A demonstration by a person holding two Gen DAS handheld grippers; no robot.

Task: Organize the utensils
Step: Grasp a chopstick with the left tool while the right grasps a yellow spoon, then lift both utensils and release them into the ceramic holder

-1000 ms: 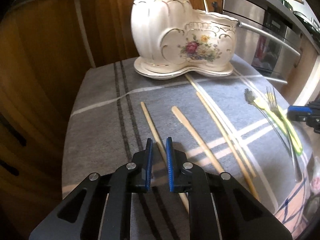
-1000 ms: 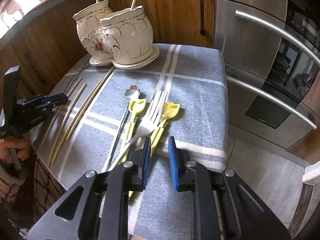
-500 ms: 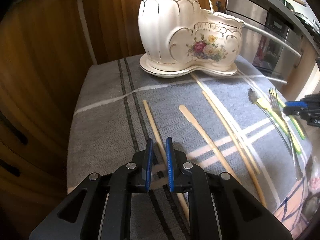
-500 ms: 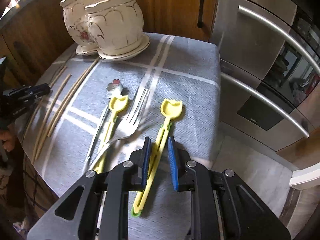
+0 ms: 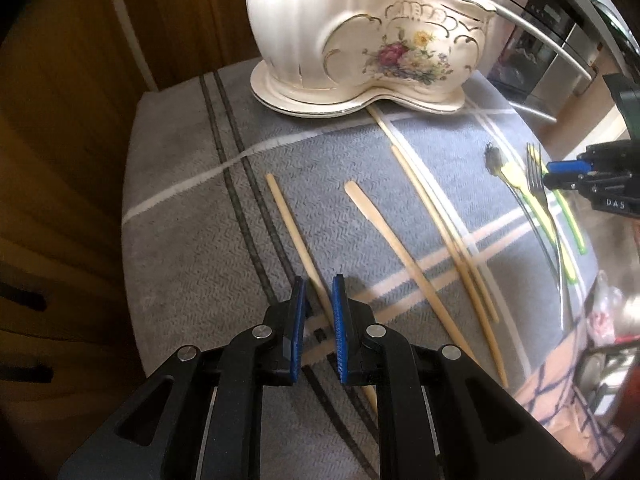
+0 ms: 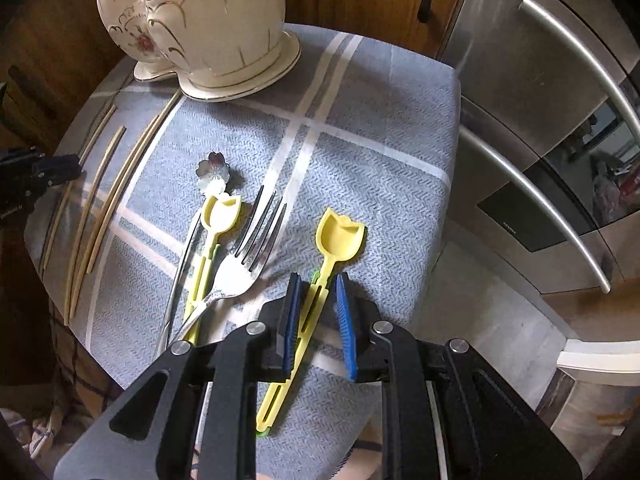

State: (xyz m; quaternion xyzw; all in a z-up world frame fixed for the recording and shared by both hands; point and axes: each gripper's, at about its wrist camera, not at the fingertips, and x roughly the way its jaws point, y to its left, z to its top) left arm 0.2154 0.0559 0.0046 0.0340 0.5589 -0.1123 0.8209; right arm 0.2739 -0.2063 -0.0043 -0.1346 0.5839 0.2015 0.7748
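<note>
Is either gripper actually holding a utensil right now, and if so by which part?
Neither holds anything yet. The right gripper is open astride the handle of the yellow tulip-shaped plastic spoon; the left gripper is open astride the thin wooden stick.

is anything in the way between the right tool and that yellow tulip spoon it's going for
Nothing visible blocks it. The right tool already straddles the handle of the yellow tulip spoon, jaws open on both sides. The silver fork lies just left, apart from the spoon.
</note>
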